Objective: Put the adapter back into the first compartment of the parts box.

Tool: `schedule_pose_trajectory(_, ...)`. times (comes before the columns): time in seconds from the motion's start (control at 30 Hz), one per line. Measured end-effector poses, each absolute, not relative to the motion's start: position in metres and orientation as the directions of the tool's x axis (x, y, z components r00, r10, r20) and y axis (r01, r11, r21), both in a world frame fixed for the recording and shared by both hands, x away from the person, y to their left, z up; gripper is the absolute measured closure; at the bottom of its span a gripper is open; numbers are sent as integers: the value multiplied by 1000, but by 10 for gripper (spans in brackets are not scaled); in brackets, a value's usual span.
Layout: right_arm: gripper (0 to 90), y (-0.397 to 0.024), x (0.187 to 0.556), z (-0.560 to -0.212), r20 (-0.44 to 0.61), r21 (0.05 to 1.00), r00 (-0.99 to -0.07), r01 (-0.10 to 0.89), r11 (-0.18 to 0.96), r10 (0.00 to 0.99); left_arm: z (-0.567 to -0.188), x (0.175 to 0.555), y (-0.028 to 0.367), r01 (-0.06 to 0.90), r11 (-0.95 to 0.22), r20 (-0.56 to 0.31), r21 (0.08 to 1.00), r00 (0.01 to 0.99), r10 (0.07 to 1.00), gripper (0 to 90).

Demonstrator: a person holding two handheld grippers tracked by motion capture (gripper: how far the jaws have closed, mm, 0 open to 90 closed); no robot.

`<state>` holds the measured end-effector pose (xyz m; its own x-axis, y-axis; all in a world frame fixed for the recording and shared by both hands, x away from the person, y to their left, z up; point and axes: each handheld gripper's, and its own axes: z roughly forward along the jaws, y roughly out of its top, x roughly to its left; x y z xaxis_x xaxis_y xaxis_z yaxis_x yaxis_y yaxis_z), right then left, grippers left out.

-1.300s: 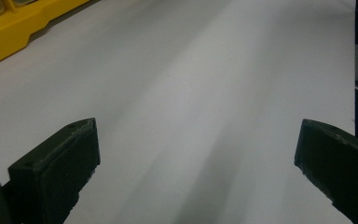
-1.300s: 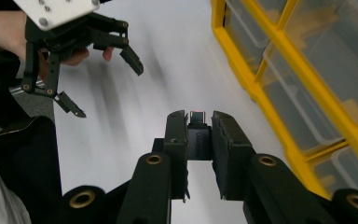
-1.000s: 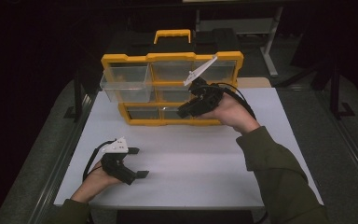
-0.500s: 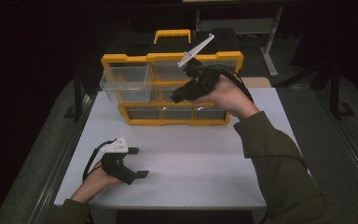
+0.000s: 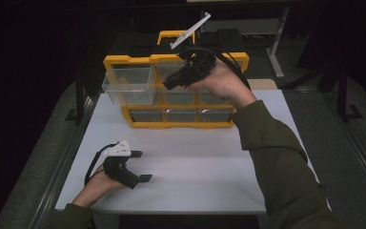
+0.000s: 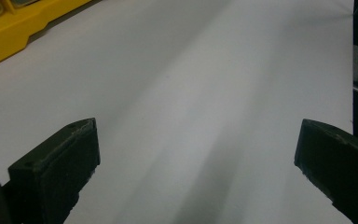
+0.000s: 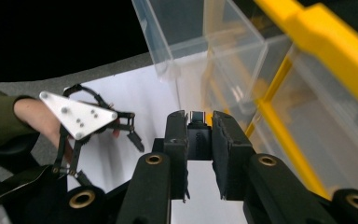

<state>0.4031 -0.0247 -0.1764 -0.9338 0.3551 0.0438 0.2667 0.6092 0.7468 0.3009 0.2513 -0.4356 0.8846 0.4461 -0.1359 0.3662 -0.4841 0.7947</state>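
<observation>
- High view: right gripper [image 5: 169,83] raised off the tabletop [image 5: 209,157] in front of the yellow drawer organiser [image 5: 176,90], forearm in a green sleeve [image 5: 276,157] reaching up from the lower right.
- Right gripper view: jaws nearly together on a small dark piece [image 7: 198,122] between the pads; cannot tell what the piece is.
- Left gripper [image 5: 143,166] held low over the near-left tabletop, hand [image 5: 97,183] entering from the bottom edge; jaws wide apart, holding nothing, white surface between them in the left gripper view.
- Organiser standing at the far edge of the tabletop, yellow carry handle [image 5: 171,36] on top; one clear drawer [image 5: 128,86] at upper left pulled out and projecting past the organiser's left side.
- Broad bare white stretch between the organiser's base and the near edge, the two grippers well apart.
- Count: two grippers, one organiser, one drawer pulled out, three closed drawers along the bottom row.
</observation>
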Motion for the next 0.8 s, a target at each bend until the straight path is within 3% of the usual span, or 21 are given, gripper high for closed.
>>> schedule_pose_trajectory(0.8,754,36,421,-151,14,766,-951,209,608,309,-435,301,252,362,-483,-134,797,887,443,0)
